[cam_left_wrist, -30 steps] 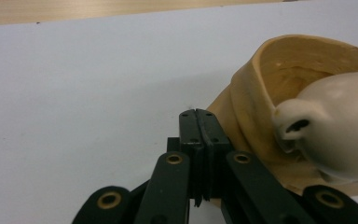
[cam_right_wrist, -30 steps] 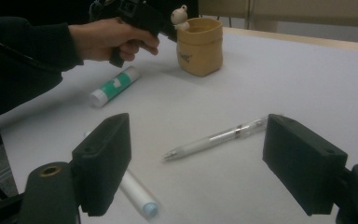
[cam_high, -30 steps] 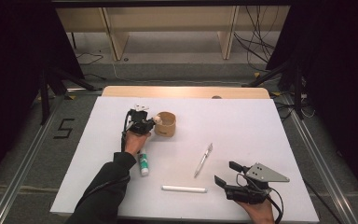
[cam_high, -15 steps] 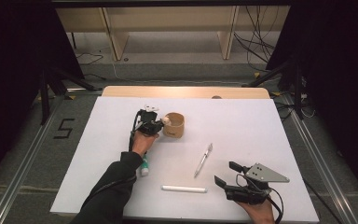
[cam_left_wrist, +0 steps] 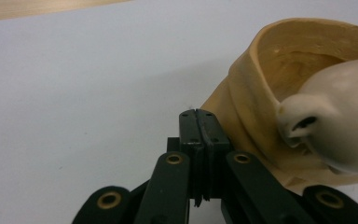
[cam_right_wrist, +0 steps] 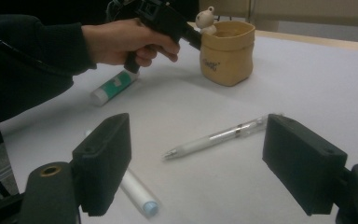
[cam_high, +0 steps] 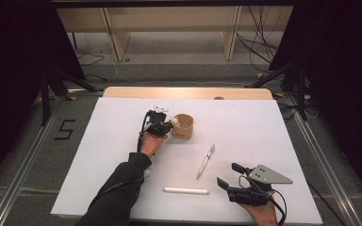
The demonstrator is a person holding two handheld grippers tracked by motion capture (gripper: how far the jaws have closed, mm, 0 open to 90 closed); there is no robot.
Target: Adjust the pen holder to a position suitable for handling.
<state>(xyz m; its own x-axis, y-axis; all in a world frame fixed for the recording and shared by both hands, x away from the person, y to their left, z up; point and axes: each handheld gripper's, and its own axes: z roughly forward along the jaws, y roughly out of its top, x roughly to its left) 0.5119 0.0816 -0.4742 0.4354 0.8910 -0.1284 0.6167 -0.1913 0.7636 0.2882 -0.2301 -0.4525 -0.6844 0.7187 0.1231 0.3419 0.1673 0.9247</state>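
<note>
A tan cup [cam_high: 183, 126] stands on the white table [cam_high: 273, 127], with a small cream bear figure [cam_high: 175, 122] on its near-left rim. My left gripper [cam_high: 169, 128] is shut with nothing between its jaws, its tips against the cup's left side. The left gripper view has the closed jaws [cam_left_wrist: 198, 115] beside the cup [cam_left_wrist: 242, 112] and the bear [cam_left_wrist: 340, 112]. My right gripper [cam_high: 229, 175] rests open at the front right. Through its jaws [cam_right_wrist: 200, 156] I see a clear pen [cam_right_wrist: 214, 137], the cup [cam_right_wrist: 227, 56] and the left gripper [cam_right_wrist: 193, 37].
A pen [cam_high: 205, 161] lies mid-table and a white tube [cam_high: 186, 190] near the front edge. A green-and-white glue stick [cam_right_wrist: 114, 87] lies under the left forearm. A wooden strip [cam_high: 188, 92] borders the table's far edge. Dark stands and cables flank the table.
The left gripper has moved to the right, and the cup with the bear has shifted right with it. The right gripper has stayed where it was.
</note>
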